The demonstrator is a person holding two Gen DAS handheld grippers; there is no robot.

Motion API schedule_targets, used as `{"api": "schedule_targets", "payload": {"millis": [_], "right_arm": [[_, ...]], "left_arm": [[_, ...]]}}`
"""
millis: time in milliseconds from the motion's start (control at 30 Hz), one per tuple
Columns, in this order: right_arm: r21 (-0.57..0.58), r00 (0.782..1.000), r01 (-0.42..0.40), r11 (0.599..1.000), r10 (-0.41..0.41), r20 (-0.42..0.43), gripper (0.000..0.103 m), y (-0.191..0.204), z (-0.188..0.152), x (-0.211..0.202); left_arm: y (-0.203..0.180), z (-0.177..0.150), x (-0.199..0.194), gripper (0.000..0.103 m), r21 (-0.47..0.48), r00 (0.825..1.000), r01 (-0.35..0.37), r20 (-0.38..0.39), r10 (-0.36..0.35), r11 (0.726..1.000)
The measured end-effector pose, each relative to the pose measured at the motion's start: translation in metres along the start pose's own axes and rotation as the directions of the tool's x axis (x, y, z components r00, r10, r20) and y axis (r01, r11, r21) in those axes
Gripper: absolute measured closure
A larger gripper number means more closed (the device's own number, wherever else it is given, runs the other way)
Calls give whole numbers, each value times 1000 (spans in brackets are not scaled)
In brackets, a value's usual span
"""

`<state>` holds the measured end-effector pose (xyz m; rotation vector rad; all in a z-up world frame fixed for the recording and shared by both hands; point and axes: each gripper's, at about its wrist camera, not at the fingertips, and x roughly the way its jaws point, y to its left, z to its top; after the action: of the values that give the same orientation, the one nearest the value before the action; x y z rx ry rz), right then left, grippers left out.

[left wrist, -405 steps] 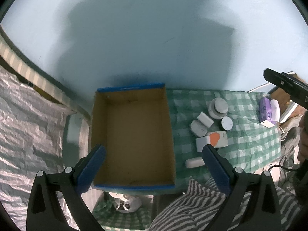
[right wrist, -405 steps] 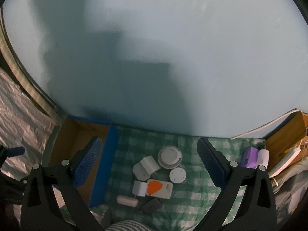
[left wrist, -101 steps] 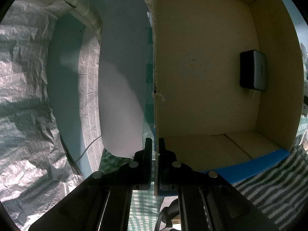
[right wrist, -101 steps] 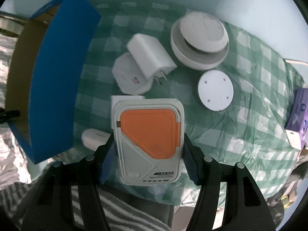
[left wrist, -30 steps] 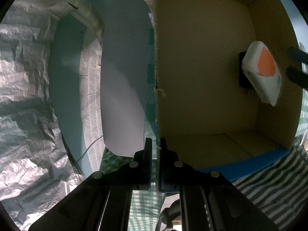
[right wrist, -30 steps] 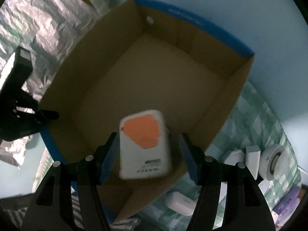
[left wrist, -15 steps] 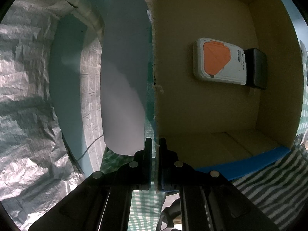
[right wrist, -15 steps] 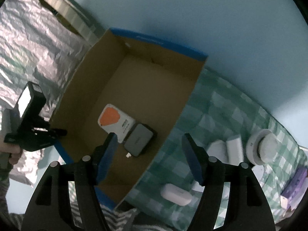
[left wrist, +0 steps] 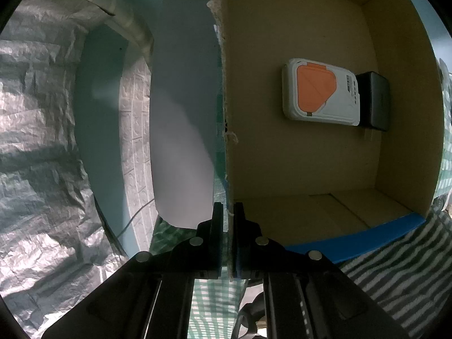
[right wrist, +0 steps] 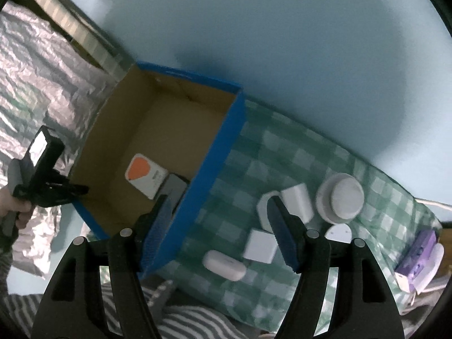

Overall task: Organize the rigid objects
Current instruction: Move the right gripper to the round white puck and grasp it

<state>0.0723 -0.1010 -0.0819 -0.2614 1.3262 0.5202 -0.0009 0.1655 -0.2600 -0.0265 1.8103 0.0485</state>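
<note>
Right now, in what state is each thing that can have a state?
Blue-edged cardboard box: open, upright, wall pinched.
Orange-and-white flat device: lying flat in box.
Dark grey charger: in box, beside device.
Left gripper: shut on box wall.
Right gripper: open, empty.

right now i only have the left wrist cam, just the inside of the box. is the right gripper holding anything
Observer: No. The right gripper is open; its jaws have just been opening, with nothing between them.
Operator: whats left on the cloth
Observer: Several white pieces lie on the checked cloth, the white oval case nearest the box.
Operator: anything not white
Observer: A purple box, by the cloth's right edge.
</note>
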Motion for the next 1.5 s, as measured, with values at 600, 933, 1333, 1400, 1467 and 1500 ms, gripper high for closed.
{"api": "schedule_targets", "payload": {"millis": [600,933,1333,1400,1467,1500], "right_arm": [[167,979,160,973,-135,-152,28,-139,-35,39],[121,945,232,965,-194,-262,28,-170,-53,91],[104,938,229,968,-191,-289,28,-178,-56,129],[111,940,216,970,-175,-294,33,-182,-54,133],[112,937,216,970,-173,-304,41,-181,-55,138],[113,937,217,970,-174,-302,41,-182,-55,138]], "left_arm": [[1,-1,2,95,-15,1000,3,-14,-3,1000],[-1,-1,3,95,-17,1000,2,-17,-3,1000],[-3,-4,4,95,-24,1000,2,-23,-2,1000],[-3,-4,4,95,-25,1000,2,-24,-2,1000],[-4,-4,3,95,-22,1000,2,-23,-2,1000],[-4,-4,3,95,-21,1000,2,-22,-3,1000]]}}
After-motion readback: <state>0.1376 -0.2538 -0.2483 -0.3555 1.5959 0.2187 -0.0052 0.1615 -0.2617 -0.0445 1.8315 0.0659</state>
